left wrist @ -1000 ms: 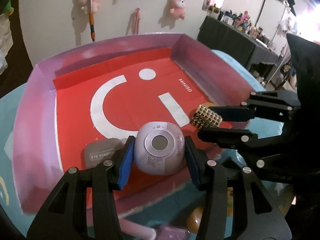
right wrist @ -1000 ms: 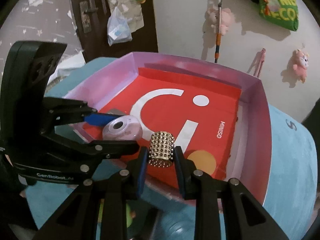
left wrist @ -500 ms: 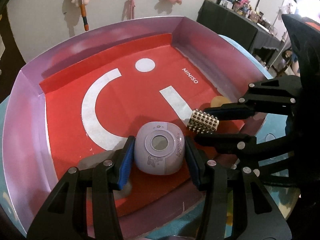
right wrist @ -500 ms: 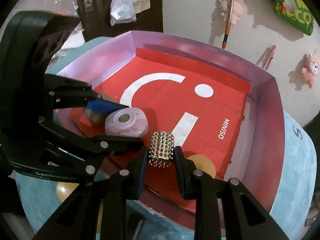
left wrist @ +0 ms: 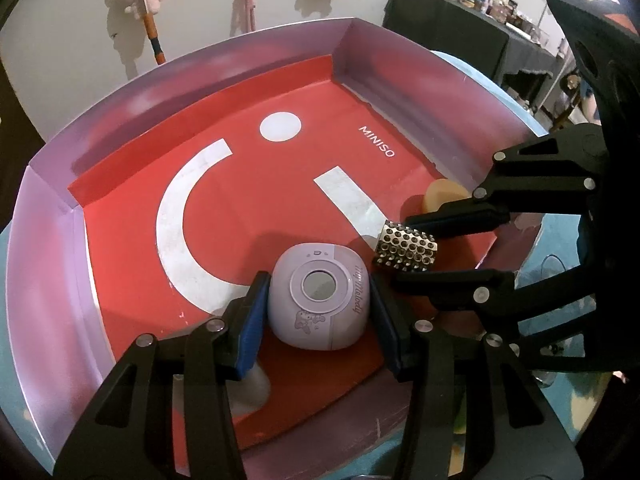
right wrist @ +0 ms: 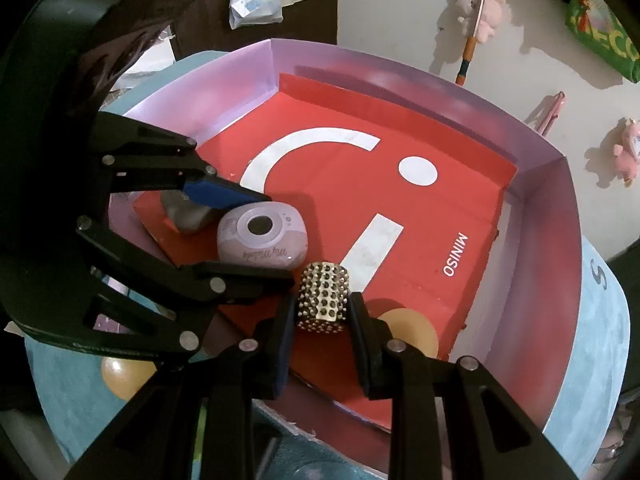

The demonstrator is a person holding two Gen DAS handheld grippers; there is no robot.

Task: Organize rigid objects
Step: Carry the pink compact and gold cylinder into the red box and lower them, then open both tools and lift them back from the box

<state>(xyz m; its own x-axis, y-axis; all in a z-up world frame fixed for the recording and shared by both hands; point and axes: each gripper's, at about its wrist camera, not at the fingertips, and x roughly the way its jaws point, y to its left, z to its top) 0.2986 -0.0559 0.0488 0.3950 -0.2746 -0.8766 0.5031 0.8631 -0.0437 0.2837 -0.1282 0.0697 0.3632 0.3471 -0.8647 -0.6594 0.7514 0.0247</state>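
"miniso" printed white on red liner of tray (left wrist: 48,248). left gripper (left wrist: 318,316) clamped on lilac case (left wrist: 318,300), script lettering, low over liner. right gripper (right wrist: 322,312) pinched on studded cylinder (right wrist: 323,300) just beside. grey compact (right wrist: 184,212) and tan disc (right wrist: 416,330) nearby.

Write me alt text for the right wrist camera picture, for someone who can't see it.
The right claw grips a small silver studded cylinder over the near edge of a purple-walled tray with a red MINISO liner. Beside it, the left claw holds a lavender rounded case, with a grey compact behind and a tan disc lying nearby.
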